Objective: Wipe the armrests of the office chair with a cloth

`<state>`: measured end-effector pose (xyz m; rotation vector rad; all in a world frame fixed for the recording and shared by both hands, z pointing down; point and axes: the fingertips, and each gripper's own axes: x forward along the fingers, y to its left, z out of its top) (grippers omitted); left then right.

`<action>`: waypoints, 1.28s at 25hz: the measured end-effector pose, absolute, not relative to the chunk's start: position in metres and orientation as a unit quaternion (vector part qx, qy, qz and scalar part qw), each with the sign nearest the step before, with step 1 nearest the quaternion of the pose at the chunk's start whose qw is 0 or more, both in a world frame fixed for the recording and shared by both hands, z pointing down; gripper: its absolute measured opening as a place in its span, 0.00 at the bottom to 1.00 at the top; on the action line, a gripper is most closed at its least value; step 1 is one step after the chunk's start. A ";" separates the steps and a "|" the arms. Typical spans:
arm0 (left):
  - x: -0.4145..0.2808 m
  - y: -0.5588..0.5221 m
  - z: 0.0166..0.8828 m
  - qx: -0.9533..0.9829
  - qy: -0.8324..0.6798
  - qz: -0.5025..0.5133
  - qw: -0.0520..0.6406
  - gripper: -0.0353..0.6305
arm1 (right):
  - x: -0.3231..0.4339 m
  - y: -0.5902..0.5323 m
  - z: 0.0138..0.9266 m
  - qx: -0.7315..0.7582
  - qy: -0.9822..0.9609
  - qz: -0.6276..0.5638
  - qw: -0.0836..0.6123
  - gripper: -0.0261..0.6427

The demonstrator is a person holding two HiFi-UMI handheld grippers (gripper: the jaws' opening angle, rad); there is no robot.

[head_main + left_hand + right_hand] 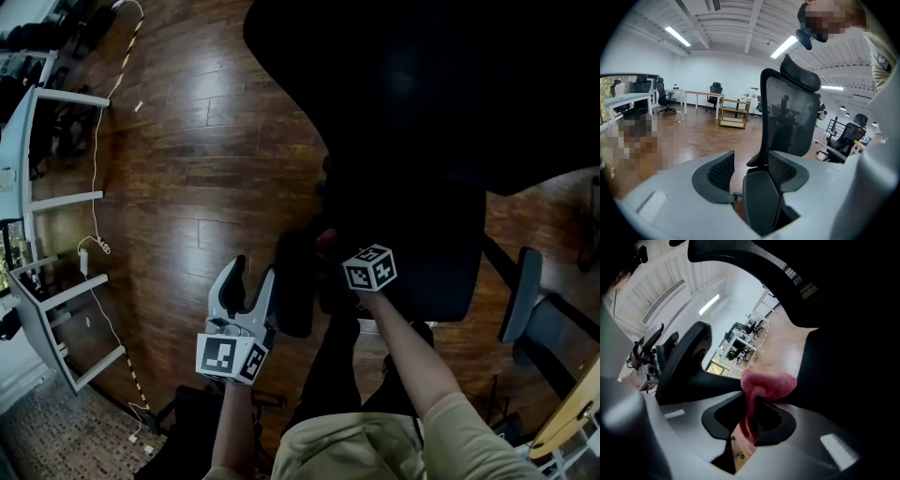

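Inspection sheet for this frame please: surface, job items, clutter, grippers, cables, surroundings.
Surface: glossy dark wooden plank floor.
Job's things: black mesh-backed office chair; its black padded armrest; pink cloth.
Clutter: small white scrap on the floor.
Grippers: left gripper open, armrest showing between its jaws, contact unclear; right gripper shut on the cloth.
Cables: white cable trailing along the floor.
Surroundings: white desk frames; wooden shelf cart.

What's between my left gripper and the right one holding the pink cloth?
The office chair's black padded armrest stands between the left gripper and the right gripper clamping the pink cloth, shown in the head view.
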<state>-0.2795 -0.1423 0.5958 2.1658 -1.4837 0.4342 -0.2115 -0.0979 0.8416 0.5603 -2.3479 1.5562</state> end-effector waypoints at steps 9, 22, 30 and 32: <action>-0.293 -0.135 0.623 0.776 -0.565 0.149 0.239 0.38 | -0.209 -0.119 0.901 0.222 -0.798 0.524 0.200 0.13; -0.330 -0.108 0.571 0.749 -0.617 0.054 0.237 0.37 | -0.137 -0.185 0.747 0.220 -0.880 0.349 0.235 0.14; -0.379 -0.066 0.555 0.712 -0.658 0.016 0.244 0.37 | -0.228 -0.162 0.657 -0.003 -0.924 0.185 0.334 0.14; -0.391 -0.059 0.554 0.708 -0.663 0.008 0.243 0.36 | -0.261 -0.156 0.655 -0.076 -0.915 0.152 0.367 0.14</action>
